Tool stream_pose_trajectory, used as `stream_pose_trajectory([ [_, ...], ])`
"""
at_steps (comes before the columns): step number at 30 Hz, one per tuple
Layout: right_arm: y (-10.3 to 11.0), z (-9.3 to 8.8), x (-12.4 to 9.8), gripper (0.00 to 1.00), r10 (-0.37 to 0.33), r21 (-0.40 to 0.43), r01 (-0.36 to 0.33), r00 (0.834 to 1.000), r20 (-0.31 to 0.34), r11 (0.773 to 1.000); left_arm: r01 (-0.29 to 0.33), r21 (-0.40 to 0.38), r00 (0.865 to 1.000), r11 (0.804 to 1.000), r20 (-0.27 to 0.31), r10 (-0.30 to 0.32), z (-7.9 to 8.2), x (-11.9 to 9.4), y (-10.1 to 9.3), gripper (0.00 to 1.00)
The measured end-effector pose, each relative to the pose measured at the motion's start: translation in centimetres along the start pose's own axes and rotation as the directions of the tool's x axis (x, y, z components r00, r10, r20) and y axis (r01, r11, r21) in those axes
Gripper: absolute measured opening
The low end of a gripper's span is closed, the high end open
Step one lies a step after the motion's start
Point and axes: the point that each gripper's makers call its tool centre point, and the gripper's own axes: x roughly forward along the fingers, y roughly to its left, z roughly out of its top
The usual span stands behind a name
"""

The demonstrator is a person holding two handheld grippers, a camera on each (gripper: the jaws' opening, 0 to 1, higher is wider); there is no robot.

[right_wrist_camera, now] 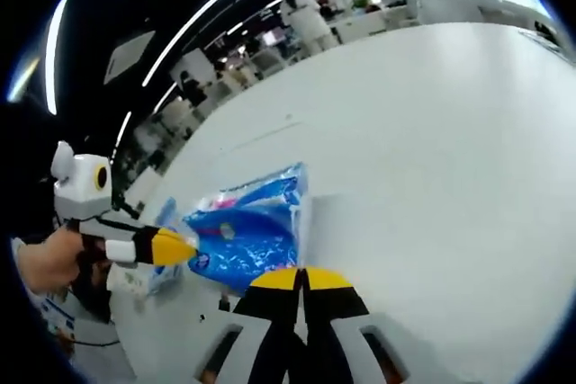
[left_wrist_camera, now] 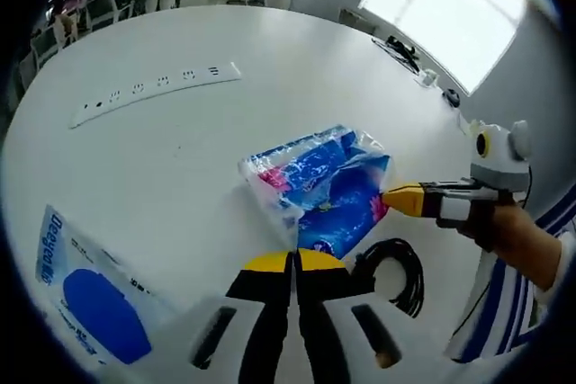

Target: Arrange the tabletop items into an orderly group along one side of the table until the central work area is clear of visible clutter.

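- In the left gripper view, my left tongs (left_wrist_camera: 294, 263) have the two jaws pressed together, with no gap that I can see between the yellow tips. They touch the near edge of the blue tissue pack (left_wrist_camera: 319, 188), but I cannot tell if any wrapper is caught between them.
- In the right gripper view, my right tongs (right_wrist_camera: 301, 278) also have the jaws closed against each other. Their tips meet the edge of the same pack (right_wrist_camera: 243, 236), and again I cannot tell if they really hold it.
- The right tongs (left_wrist_camera: 399, 197) come into the left gripper view from the right, held by a hand (left_wrist_camera: 522, 240), and the yellow tip touches the side of the pack.
- The left tongs (right_wrist_camera: 178, 247) come into the right gripper view from the left, with the yellow tip on the opposite side of the pack.
- The pack is a clear plastic wrapper with blue and pink print. It lies on the white surface (left_wrist_camera: 270, 51), between the two tongs.
- Just beside the pack, near my left tongs, lies a coiled black cable (left_wrist_camera: 396, 272).
- At the lower left of the left gripper view lies a white and blue packet (left_wrist_camera: 90, 299), apart from the pack.
- Further away on the surface, a long white power strip (left_wrist_camera: 153, 92) lies well apart from the other things.
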Motion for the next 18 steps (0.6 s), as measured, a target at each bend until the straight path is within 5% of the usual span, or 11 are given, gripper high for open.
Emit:
stream_pose_trajectory([
  [9,-1.3,-1.6,0.2,0.0,-0.027,0.011,0.027,1.0,-0.012,1.0,0.001,0.013,0.999,1.0,-0.047,0.0,-1.7,1.4,-0.6,0.0],
  [18,-1.2,-1.0,0.5,0.0,-0.027,0.039,0.026,1.0,0.008,0.999,-0.016,0.04,0.998,0.999,-0.059,0.019,-2.4,2.0,-0.1,0.0],
])
